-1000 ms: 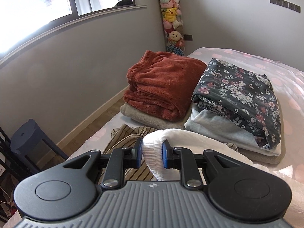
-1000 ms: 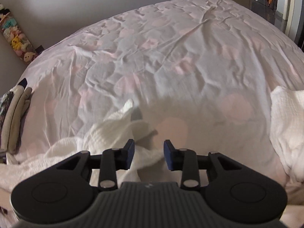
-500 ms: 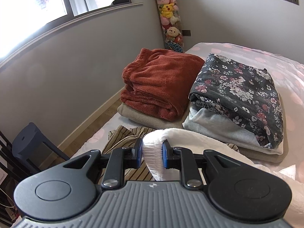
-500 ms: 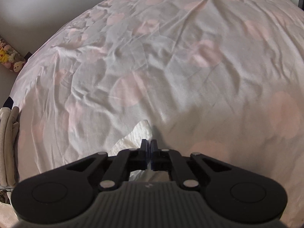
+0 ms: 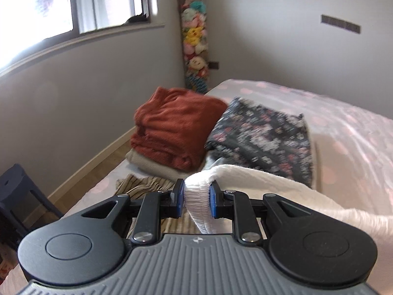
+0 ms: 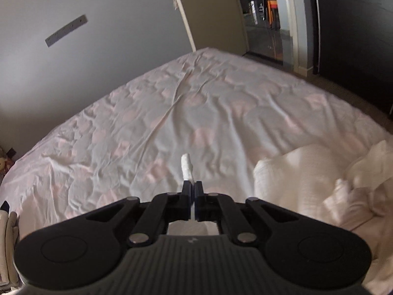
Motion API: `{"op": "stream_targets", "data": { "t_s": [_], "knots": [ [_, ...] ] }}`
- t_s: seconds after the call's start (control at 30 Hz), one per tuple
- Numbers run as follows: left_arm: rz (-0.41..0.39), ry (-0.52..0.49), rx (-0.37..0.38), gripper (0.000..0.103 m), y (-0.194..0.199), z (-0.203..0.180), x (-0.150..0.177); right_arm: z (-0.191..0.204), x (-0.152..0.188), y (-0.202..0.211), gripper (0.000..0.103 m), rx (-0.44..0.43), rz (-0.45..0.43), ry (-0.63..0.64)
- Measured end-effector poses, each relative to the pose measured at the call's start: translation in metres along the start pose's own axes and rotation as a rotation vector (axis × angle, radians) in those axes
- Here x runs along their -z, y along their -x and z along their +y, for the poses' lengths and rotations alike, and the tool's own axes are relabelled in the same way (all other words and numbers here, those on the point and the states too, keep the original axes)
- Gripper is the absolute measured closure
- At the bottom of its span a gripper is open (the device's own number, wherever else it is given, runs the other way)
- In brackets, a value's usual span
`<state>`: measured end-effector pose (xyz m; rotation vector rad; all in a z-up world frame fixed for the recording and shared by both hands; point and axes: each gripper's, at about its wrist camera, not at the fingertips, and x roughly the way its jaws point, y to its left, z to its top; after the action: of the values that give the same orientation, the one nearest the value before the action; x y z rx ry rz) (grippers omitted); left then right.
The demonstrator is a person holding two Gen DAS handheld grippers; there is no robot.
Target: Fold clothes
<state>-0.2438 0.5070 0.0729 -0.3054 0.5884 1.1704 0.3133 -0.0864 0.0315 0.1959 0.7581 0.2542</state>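
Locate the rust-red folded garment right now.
Left wrist view, centre-left: the rust-red folded garment tops a beige folded piece at the bed's window-side edge, just left of the floral garment.

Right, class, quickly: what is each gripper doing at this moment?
Left gripper: closed on a thick bunch of the white garment.
Right gripper: closed on a thin edge of white cloth.

Fleece stack left of floral stack on bed; striped garment before them.
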Motion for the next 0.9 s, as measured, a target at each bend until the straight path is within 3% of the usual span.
{"op": "stream_targets", "data": {
  "t_s": [0.37,0.5,0.67,0.9],
  "knots": [
    [-0.206,-0.013,0.222,0.085,0.12,-0.022,-0.021,-0.074,-0.049,0.164,0.1,0.105,-0.304,0.001],
    [-0.209,-0.049,0.273,0.085,0.129,-0.043,-0.029,-0.095,-0.069,0.193,0.1,0.159,-0.371,-0.007],
    [-0.166,-0.115,0.305,0.085,0.114,-0.079,-0.035,-0.11,-0.086,0.172,0.1,0.212,-0.348,-0.01],
    [0.073,-0.205,0.259,0.085,0.008,-0.138,0.009,-0.106,-0.071,0.068,0.1,0.292,-0.198,0.041]
  ]
}}
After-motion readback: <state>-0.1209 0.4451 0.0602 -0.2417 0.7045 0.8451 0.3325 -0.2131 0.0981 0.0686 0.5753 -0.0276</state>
